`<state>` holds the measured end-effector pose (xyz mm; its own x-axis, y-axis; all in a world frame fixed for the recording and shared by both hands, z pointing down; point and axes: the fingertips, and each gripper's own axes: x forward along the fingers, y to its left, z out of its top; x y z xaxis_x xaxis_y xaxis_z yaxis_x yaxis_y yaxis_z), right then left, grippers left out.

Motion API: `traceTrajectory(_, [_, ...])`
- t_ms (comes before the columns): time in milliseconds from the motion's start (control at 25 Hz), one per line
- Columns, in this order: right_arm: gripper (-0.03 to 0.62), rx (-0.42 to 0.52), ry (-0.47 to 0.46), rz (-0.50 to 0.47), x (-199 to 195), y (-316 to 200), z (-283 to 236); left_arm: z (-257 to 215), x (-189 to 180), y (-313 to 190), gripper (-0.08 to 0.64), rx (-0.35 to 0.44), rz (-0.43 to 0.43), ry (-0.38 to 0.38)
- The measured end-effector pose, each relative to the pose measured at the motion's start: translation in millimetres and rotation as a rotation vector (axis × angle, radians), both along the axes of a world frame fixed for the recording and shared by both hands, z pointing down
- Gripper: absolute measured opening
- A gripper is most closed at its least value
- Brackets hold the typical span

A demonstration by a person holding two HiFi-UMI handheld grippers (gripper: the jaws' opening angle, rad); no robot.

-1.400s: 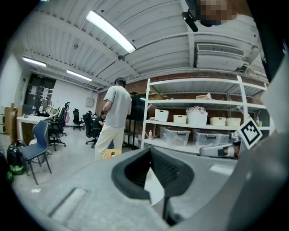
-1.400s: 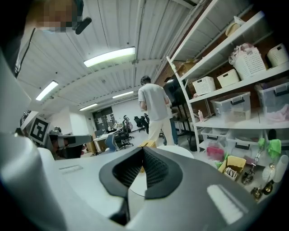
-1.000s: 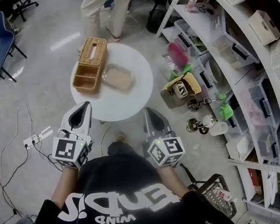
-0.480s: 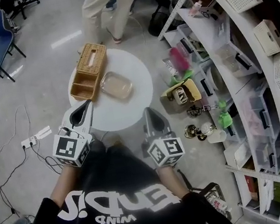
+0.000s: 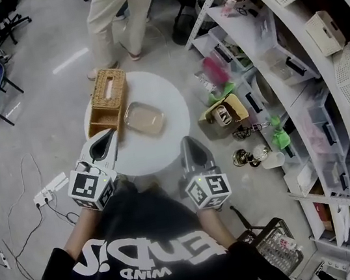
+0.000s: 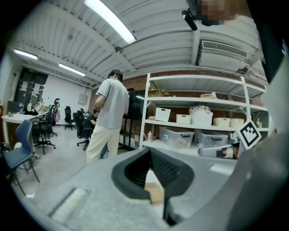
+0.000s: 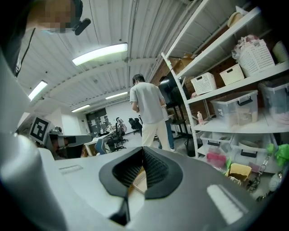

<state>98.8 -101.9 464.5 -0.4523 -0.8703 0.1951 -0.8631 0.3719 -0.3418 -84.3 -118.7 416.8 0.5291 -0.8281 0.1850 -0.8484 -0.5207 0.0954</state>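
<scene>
Now the round table (image 5: pixel 163 151) sits a bit lower in the head view than before, and the basket (image 5: pixel 104 101) on it has turned more upright. Your left claw (image 5: pixel 105 138) stays shut with nothing in it, its tip over the table's left edge, just below the basket. Your right claw (image 5: pixel 187 144) is shut and empty too, at the table's lower right edge. The clear dish (image 5: pixel 144 118) lies beside the basket. Your black shirt (image 5: pixel 145 240) says "WIND".
</scene>
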Motion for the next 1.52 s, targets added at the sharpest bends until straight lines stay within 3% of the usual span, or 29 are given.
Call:
traceTrajectory(360, [0.038, -0.026, 0.011, 0.045, -21, -18, 10, 6, -1, -22, 0.002, -0.009, 0.098, 0.014])
traceTrajectory(720, [0.250, -0.092, -0.049, -0.005, -44, -28, 27, 8, -1, -27, 0.002, -0.021, 0.138, 0.029])
traceTrajectory(1520, [0.255, -0.423, -0.050, -0.059, -55, -44, 169, 28, 4, -26, 0.002, -0.073, 0.128, 0.025])
